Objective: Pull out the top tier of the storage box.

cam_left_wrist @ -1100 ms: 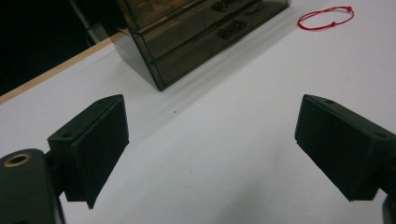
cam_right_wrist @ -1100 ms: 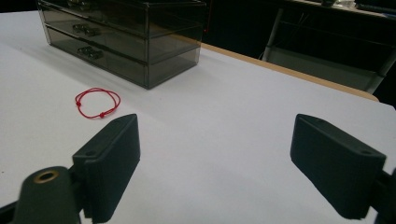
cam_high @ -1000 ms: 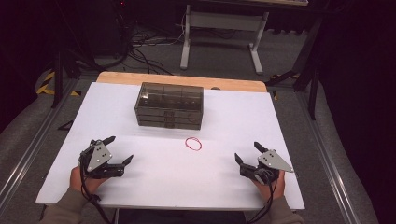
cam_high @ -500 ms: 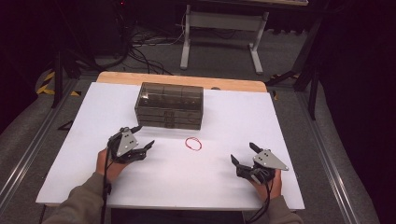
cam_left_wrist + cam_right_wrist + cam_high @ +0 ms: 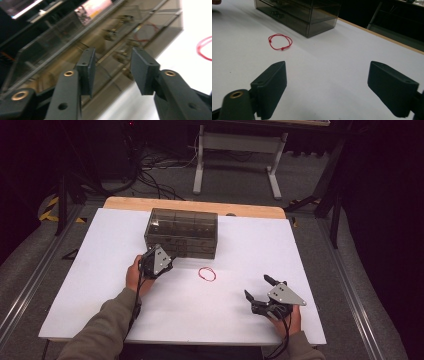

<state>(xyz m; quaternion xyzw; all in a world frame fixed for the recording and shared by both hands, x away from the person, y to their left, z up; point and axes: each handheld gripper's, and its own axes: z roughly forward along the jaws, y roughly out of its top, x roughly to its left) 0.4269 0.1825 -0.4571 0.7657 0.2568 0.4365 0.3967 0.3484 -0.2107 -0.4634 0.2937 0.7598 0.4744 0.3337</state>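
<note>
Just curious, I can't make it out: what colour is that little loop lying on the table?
Red: the loop shows best in the right gripper view.

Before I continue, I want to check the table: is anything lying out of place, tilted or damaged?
Nothing looks damaged or spilled. The smoky transparent plastic drawer box stands square and shut on the white table sheet. Only the thin red elastic loop lies loose in front of it, outside any drawer.
</note>
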